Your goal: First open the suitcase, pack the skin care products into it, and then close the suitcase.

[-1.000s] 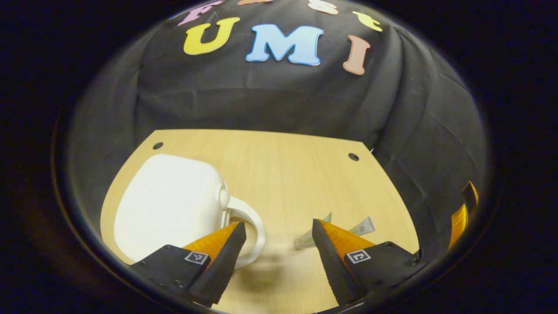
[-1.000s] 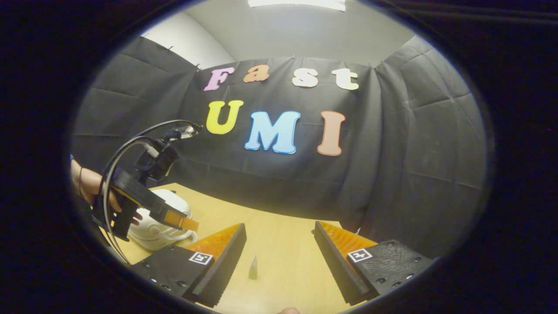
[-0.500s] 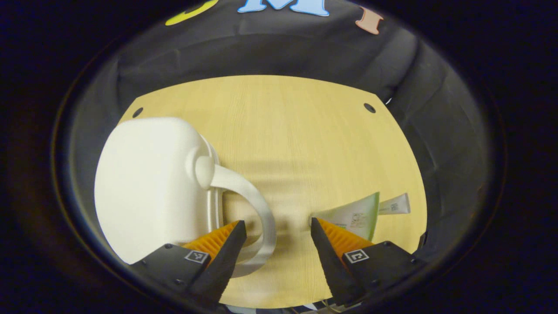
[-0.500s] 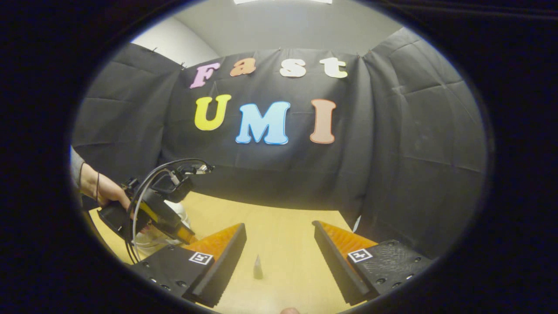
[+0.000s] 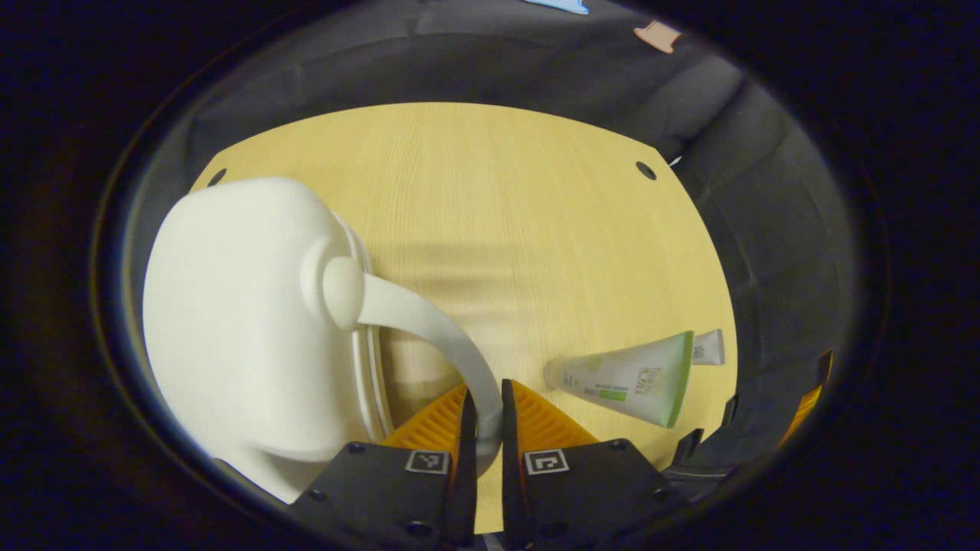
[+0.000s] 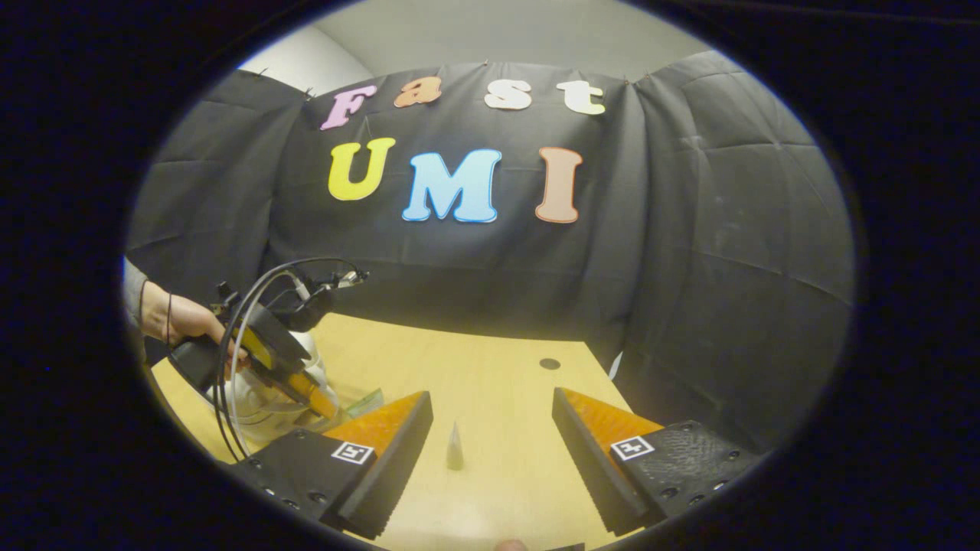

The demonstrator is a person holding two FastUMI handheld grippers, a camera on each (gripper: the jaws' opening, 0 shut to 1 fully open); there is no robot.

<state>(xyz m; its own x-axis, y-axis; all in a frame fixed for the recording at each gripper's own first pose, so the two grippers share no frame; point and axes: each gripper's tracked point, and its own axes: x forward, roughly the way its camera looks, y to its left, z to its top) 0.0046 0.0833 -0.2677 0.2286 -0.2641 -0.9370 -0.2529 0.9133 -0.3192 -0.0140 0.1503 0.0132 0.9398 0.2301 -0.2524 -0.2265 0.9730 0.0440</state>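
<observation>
The light wooden worktop (image 5: 505,199) stretches ahead of both grippers, with a small dark hole (image 5: 645,170) near its far right corner in the left gripper view. On it, to the left of the left gripper (image 5: 483,417), lies the white suitcase (image 5: 237,321), closed, its rounded shell taking up the near left part of that view. Its curved white handle (image 5: 429,329) arches from a round knob on the shell's side down toward the left gripper, and the gripper's two fingers are drawn together on the handle's lower end, one finger on each side of it.

In the right gripper view the same gripper (image 6: 306,386) is seen farther off at the left, tilted down onto the suitcase (image 6: 260,402), with black cables looping over it and a hand (image 6: 180,325) holding its rear.

The right gripper (image 6: 490,432) hangs over the worktop (image 6: 498,383) with its fingers set wide apart and nothing between them but bare wood and, farther ahead, the tip of a tube (image 6: 455,451).

In the left gripper view, just ahead and to the right of the left gripper, a white and green skin care tube (image 5: 624,376) lies flat on the worktop. A smaller white tube (image 5: 708,348) lies just beyond its wide end, partly hidden behind it.
</observation>
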